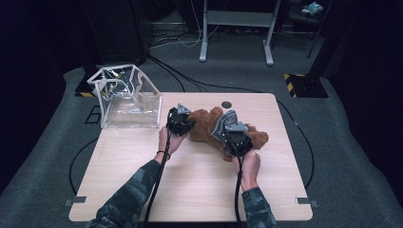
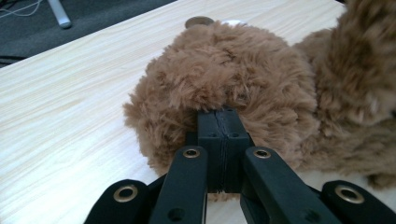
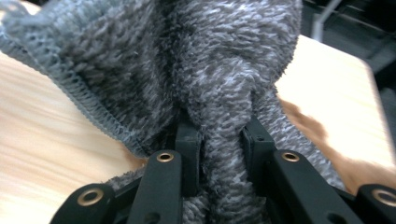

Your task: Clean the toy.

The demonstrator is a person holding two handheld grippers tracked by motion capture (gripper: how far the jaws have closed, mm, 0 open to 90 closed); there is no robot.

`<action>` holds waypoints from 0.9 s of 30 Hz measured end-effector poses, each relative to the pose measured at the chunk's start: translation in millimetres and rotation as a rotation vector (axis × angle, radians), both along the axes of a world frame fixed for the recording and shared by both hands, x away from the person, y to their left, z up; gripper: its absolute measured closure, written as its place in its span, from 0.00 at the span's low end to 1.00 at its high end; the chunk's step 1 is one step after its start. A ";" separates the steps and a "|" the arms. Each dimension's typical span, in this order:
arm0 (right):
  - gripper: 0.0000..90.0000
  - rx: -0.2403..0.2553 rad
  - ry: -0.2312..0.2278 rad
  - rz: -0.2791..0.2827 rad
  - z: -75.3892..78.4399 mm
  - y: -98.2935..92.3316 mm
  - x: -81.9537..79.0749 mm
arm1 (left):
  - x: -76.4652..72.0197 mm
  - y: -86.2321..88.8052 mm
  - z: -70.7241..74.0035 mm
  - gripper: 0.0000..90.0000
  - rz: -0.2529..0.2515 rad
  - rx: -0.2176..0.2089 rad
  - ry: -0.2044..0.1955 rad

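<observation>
A brown plush teddy bear [image 1: 204, 127] lies on the wooden table [image 1: 190, 190], with a grey knitted cloth [image 1: 227, 119] over its middle. My left gripper [image 1: 186, 122] is at the bear's left end. In the left gripper view its jaws are pressed together, and the gripper [image 2: 219, 114] has its tips buried in the bear's fur [image 2: 224, 70]. My right gripper [image 1: 225, 129] is over the bear's right half. In the right gripper view this gripper [image 3: 219, 130] is shut on a bunched fold of the grey cloth [image 3: 210, 56], which hangs between the jaws.
A clear plastic bag with a white frame [image 1: 128, 97] stands open at the table's far left corner. A small dark disc [image 1: 226, 104] is set in the tabletop behind the bear. Cables run across the grey carpet, and desk legs [image 1: 204, 33] stand at the back.
</observation>
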State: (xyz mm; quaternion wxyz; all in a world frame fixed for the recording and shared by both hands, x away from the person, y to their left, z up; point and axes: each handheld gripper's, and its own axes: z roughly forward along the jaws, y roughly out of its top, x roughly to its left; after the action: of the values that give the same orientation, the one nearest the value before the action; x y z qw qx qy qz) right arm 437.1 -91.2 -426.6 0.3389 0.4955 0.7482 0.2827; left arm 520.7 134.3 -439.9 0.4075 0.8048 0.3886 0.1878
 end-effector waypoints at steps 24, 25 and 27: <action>0.81 0.073 0.015 -0.002 -2.2 -19.1 15.3 | -29.3 -4.7 -5.7 1.00 -0.091 -0.051 0.002; 0.81 0.077 0.016 -0.016 -1.8 -21.9 17.1 | -30.6 -6.8 -5.6 1.00 -0.093 -0.058 0.002; 0.81 0.061 0.015 -0.028 -2.1 -27.4 22.7 | -33.6 -10.5 -5.1 1.00 -0.101 -0.056 -0.005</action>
State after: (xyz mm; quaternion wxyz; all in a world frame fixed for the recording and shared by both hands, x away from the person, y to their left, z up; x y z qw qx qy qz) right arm 459.9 -118.6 -428.7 0.3219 0.5182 0.7346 0.2970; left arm 487.1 123.8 -445.0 0.4400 0.8111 0.3515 0.1580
